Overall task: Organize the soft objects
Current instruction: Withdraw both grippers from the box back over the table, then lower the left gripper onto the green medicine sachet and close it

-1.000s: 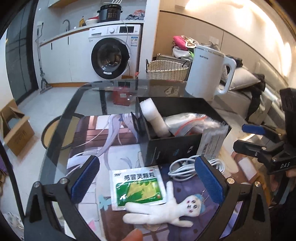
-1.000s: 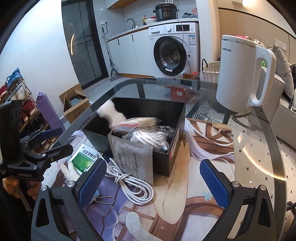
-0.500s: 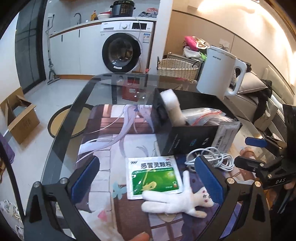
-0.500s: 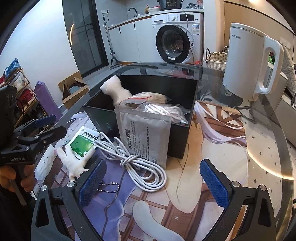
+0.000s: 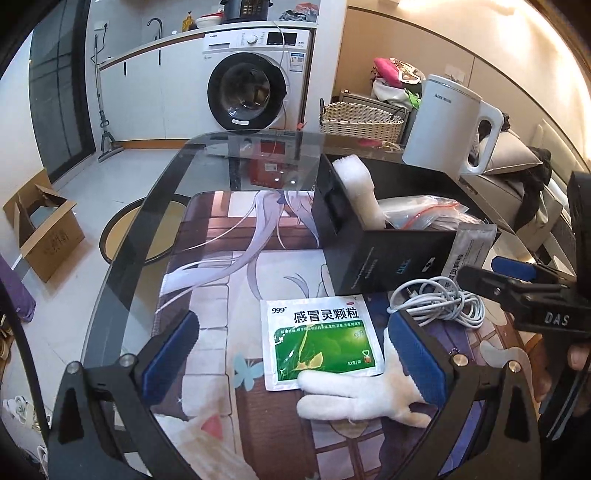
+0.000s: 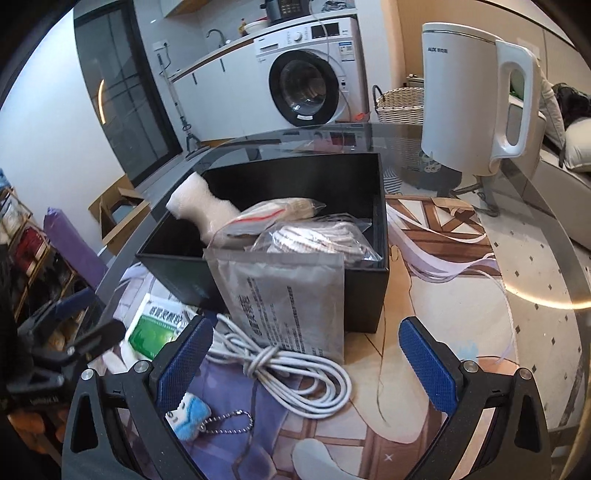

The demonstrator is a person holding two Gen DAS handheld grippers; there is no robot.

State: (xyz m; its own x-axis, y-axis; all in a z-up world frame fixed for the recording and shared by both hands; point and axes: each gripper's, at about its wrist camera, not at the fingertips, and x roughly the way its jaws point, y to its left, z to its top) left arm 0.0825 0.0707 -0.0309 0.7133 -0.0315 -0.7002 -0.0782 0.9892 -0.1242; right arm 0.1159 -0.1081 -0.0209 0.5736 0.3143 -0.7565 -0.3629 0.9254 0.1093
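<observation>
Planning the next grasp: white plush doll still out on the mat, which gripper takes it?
Left, probably. The left gripper is open with the doll lying between its fingers. The right gripper faces the white cable instead; the doll is at its left finger.

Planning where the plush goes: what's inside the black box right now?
The black box holds a white foam roll and two clear zip bags of pale contents. Its floor beneath them is hidden.

This is a home's laundry-kitchen area: a front-loading washing machine (image 5: 248, 96) sits under a counter with a sink tap (image 5: 154, 27), a wicker basket (image 5: 361, 120) right of it, a glass table (image 5: 147, 206) before it.
</observation>
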